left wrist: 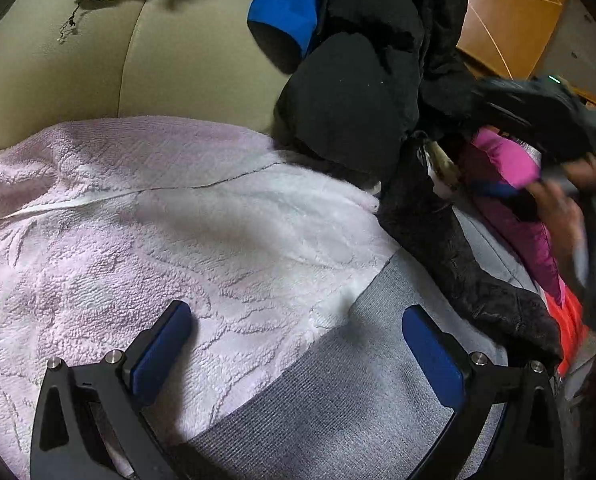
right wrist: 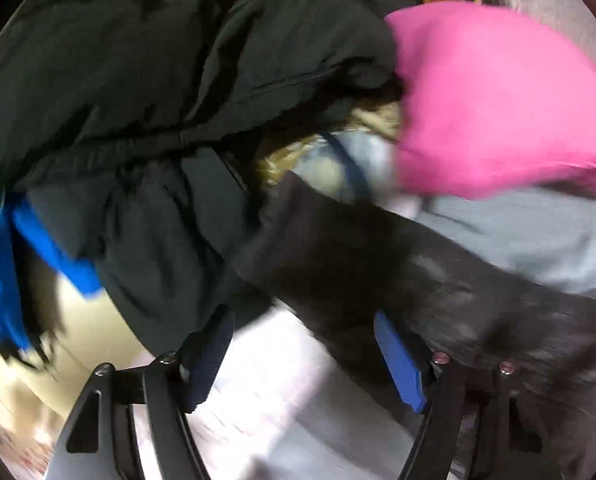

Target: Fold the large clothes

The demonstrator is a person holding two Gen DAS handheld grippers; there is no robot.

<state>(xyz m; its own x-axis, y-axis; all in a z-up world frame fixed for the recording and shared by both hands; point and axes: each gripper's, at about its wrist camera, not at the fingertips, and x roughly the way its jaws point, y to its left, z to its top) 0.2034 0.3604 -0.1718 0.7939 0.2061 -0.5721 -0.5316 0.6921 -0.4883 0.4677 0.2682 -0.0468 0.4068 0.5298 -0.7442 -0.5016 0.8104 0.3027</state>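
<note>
You are barely starting: your left gripper (left wrist: 293, 344) is hovering wide open over the unfolded pink fleece (left wrist: 137, 232), and your right gripper (right wrist: 302, 356) is gaping, empty, by the heaped black coat (right wrist: 137, 100).

Pale pink fleece garment (left wrist: 145, 248), embossed leaf pattern, centre left; grey ribbed knit (left wrist: 338, 392), lower centre; black padded jacket (left wrist: 350, 108), upper centre; blue sleeve (left wrist: 285, 4), top; magenta garment (right wrist: 498, 100), upper right; beige sofa (left wrist: 185, 52), upper left.
</note>
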